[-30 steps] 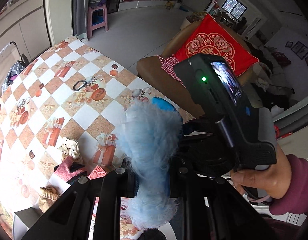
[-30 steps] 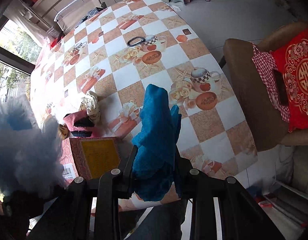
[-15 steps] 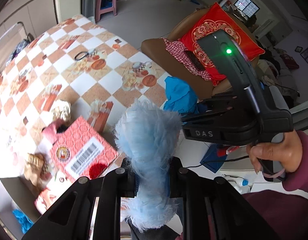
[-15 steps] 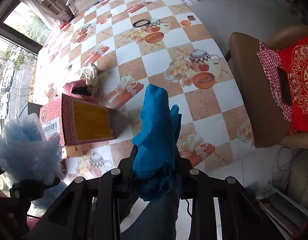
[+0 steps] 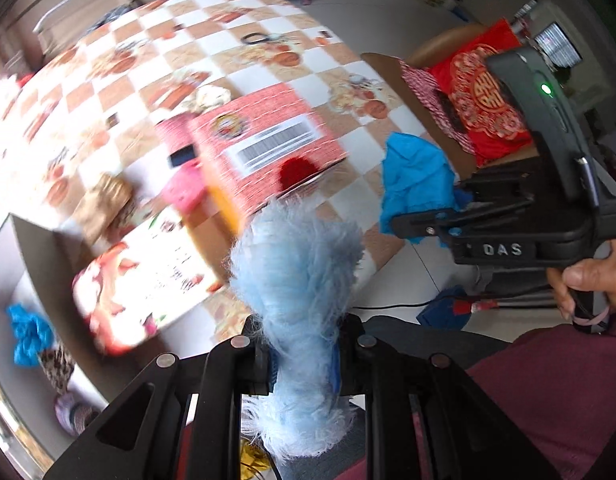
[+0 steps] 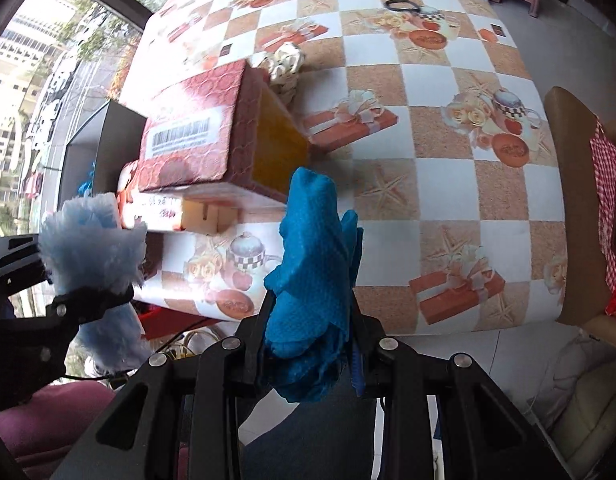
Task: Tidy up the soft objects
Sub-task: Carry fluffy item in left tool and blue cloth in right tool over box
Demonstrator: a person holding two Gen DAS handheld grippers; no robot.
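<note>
My left gripper (image 5: pixel 304 354) is shut on a fluffy light-blue soft piece (image 5: pixel 296 280) and holds it up off the table's near edge. My right gripper (image 6: pixel 308 320) is shut on a crumpled blue cloth (image 6: pixel 313 264), also raised; the cloth also shows in the left wrist view (image 5: pixel 415 184). The fluffy piece shows at the left of the right wrist view (image 6: pixel 92 240). A grey open bin (image 5: pixel 32 248) at the left holds a blue cloth (image 5: pixel 28 332). A cream knotted piece (image 6: pixel 284 64) and pink pieces (image 5: pixel 184 188) lie on the table.
A red cardboard box (image 6: pixel 200 136) with a barcode label lies on the checkered tablecloth (image 6: pixel 427 184), over a flat printed box (image 5: pixel 144 276). A brown chair with a red cushion (image 5: pixel 483 100) stands to the right. A black ring (image 6: pixel 399 5) lies far back.
Both grippers have swung left along the table's near edge with their loads held. The red box and the grey bin have come closer into view.
</note>
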